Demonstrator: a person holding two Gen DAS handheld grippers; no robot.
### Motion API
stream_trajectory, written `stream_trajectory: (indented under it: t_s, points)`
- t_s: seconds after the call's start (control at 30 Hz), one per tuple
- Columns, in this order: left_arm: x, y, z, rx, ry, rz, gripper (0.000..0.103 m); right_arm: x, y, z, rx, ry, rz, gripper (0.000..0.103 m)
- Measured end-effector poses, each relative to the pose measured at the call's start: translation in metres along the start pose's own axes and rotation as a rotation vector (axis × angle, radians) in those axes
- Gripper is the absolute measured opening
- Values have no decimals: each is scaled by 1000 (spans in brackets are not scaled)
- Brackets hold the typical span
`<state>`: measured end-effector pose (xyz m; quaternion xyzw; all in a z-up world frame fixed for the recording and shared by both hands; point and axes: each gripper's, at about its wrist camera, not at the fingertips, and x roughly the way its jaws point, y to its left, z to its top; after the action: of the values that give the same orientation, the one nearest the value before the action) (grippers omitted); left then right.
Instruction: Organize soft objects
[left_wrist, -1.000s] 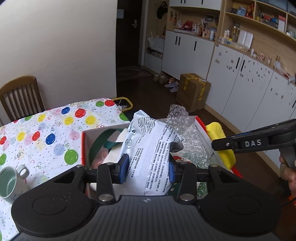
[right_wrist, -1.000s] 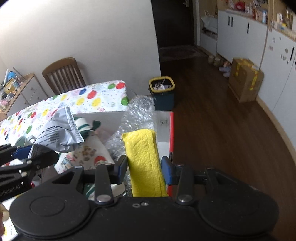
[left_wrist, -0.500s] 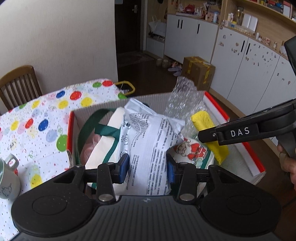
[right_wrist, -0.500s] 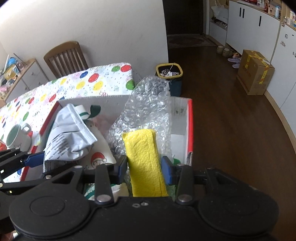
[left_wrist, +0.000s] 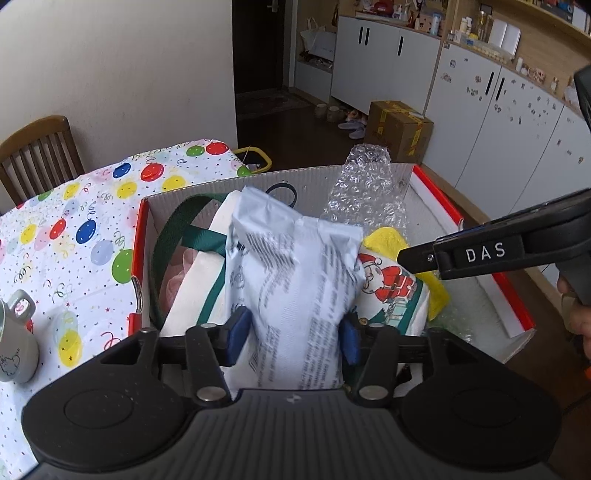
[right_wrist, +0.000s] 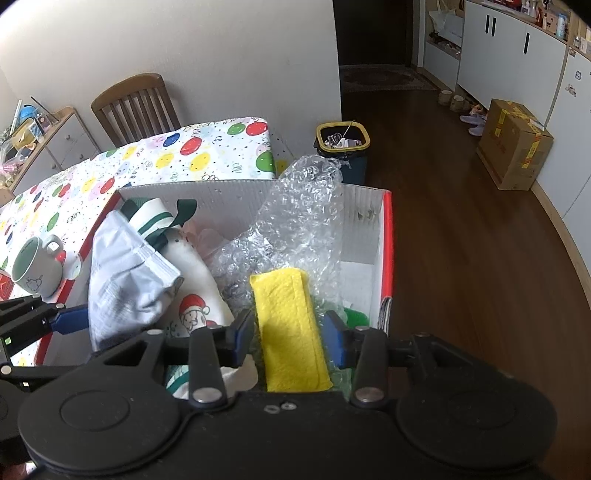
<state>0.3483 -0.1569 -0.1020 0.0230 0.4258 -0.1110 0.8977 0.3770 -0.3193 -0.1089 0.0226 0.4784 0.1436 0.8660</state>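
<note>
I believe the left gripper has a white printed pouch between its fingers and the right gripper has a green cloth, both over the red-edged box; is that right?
Not quite: the cloth between the right gripper's fingers is yellow, not green, as the right wrist view shows. The rest stands: the left gripper, jaws opening, has the white printed pouch between its fingers, both over the red-edged box.

Black claw (left_wrist: 291, 338); blue pads (left_wrist: 236, 336); "DAS" marking

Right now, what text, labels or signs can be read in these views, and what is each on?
"DAS": white letters on the right claw's black arm.
White pouch: rows of small print, too blurred to read.
Cardboard carton: yellow tape and red marks, unreadable.
Mug: a small drawing, no legible words.
Santa cloth: picture only, no text.
</note>
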Motion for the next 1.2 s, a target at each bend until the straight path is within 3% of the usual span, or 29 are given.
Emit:
stream_trajectory:
  t_s: [0.07,0.4,1.0,1.13,1.2]
  points:
    - [-4,1,-1,-7,-11,-5,64,-2,-1,-1,1,-3,0,43]
    - [-30,5,-5,-34,-65,-12,65,-28,2,-11,-12,-60,17,54]
    - [-105,24,-20,-7,-216,-59,73,-101,40,-47,-39,-257,31,70]
    - [-120,27,-25,-2,-236,-75,74,-116,48,-58,-31,-299,43,78]
    - [-128,29,-28,-4,-247,-85,80,-123,52,-64,-27,-318,38,83]
